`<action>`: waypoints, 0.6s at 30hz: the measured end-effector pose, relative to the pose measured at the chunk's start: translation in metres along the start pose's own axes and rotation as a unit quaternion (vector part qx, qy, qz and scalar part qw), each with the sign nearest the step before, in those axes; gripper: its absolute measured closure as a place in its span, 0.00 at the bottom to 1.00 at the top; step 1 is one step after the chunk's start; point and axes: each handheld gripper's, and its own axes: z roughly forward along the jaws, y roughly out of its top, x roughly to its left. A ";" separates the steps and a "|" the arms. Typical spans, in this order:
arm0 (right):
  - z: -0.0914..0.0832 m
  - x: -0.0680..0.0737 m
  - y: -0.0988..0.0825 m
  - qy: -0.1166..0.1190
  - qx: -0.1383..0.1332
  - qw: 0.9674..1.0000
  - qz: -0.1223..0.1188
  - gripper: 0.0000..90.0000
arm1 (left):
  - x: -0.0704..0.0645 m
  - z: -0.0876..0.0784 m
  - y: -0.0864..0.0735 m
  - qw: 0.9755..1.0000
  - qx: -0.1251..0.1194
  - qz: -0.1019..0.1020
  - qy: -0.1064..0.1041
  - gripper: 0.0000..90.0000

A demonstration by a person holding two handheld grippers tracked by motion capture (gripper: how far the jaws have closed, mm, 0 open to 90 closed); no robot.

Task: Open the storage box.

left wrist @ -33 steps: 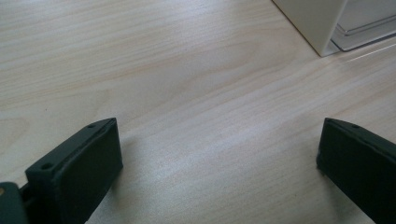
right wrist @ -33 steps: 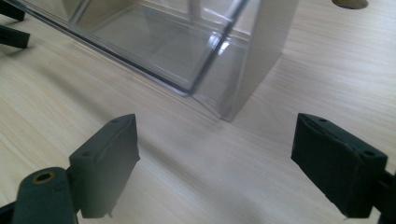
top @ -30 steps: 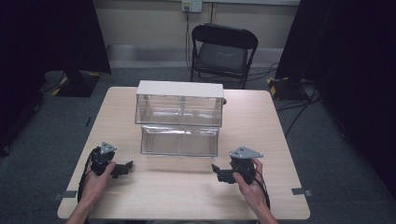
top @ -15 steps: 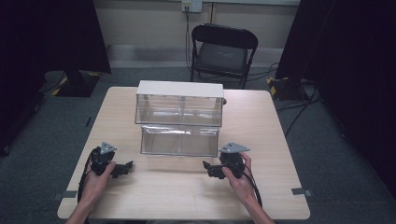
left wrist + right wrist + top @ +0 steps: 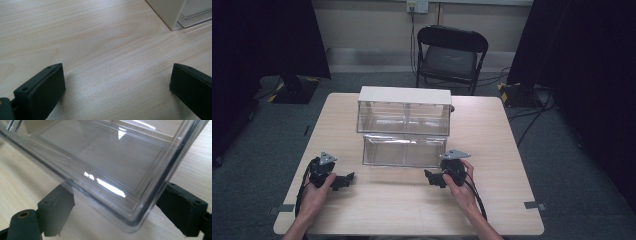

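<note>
- The right gripper [image 5: 435,178] has its fingers [image 5: 56,206] spread wide apart, one on each side of the near right corner of the clear tray [image 5: 404,150]; in the right gripper view that corner sits between them, close in, but nothing is clamped yet.
- The left gripper [image 5: 343,181] also has its fingers [image 5: 41,91] wide apart, with bare wood between them; it holds nothing.
- The clear tray lies on the counter [image 5: 492,145] just ahead of both hands, its long axis running left to right across the person's front, and it seems to touch the front of the clear box [image 5: 404,111] with the white top behind it.
- From the right fingers the tray lies straight ahead and slightly left, its corner wall already in the gap. From the left fingers it lies ahead and to the right, well apart; a corner of the box base and tray edge [image 5: 192,18] shows at the far upper right of the left gripper view.
- The right hand [image 5: 459,185] is plainly the nearer one, so a grip on the tray's near wall looks like its job; I judge that the fingers must line up across the thin wall, not the rounded corner, before closing.
</note>
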 end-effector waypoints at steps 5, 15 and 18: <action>0.001 0.000 0.000 0.000 -0.007 1.000 0.005 0.15 | 0.000 0.000 0.000 1.000 0.000 0.000 0.000 0.00; -0.005 0.004 0.002 0.000 -0.022 1.000 0.005 0.15 | 0.000 0.000 0.000 1.000 0.000 0.000 0.000 0.00; -0.006 0.004 0.003 -0.002 -0.023 1.000 0.005 0.15 | 0.000 0.000 0.000 1.000 0.000 0.000 0.000 0.00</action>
